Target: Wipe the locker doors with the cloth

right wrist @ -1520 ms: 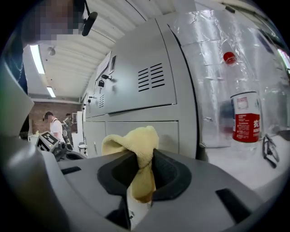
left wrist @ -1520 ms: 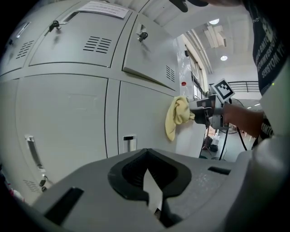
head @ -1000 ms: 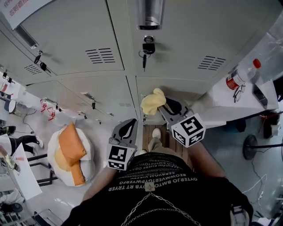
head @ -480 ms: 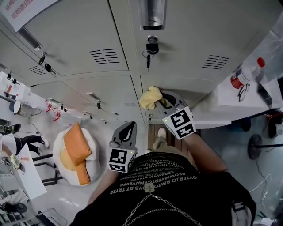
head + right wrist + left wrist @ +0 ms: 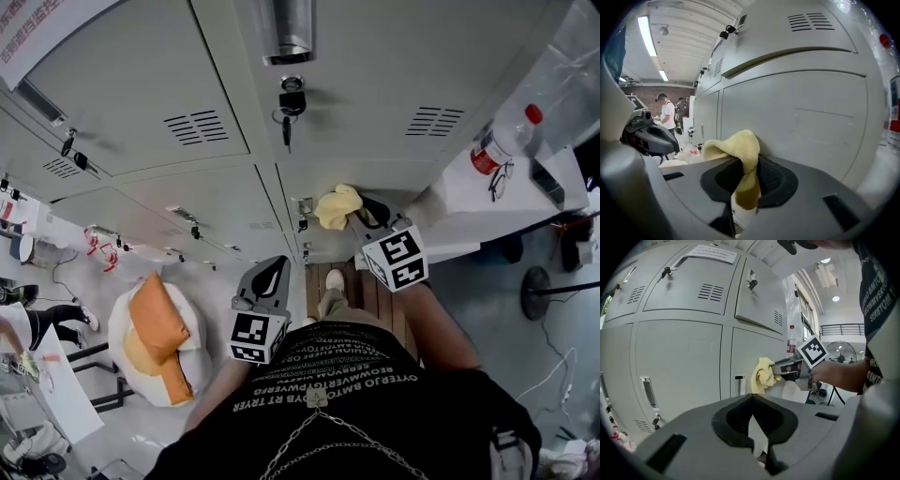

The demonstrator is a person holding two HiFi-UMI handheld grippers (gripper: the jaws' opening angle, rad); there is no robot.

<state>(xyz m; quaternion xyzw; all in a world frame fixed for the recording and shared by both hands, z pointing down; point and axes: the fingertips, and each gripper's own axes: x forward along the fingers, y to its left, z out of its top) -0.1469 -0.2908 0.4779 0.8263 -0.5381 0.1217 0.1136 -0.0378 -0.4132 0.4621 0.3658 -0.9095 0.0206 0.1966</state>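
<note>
Right gripper [image 5: 746, 185] jaws clamped on cloth [image 5: 733, 147], bunched ahead against lower locker door [image 5: 806, 117]; left gripper [image 5: 757, 439] jaws together, empty. Wiping judged under way; upper doors [image 5: 412, 56] outstanding.

The cloth [image 5: 337, 206], between the jaws of the right gripper [image 5: 354, 214], lies against a lower locker door [image 5: 403, 183], just right of the seam between columns. Above it, a key [image 5: 285, 131] hangs from the upper door [image 5: 375, 66]. The left gripper [image 5: 270, 274] sits lower left, apart from the lockers. To the right, a bottle [image 5: 502, 145] stands on a table [image 5: 459, 211]. To the left, a cushion [image 5: 155, 323] lies on the floor [image 5: 211, 291].
</note>
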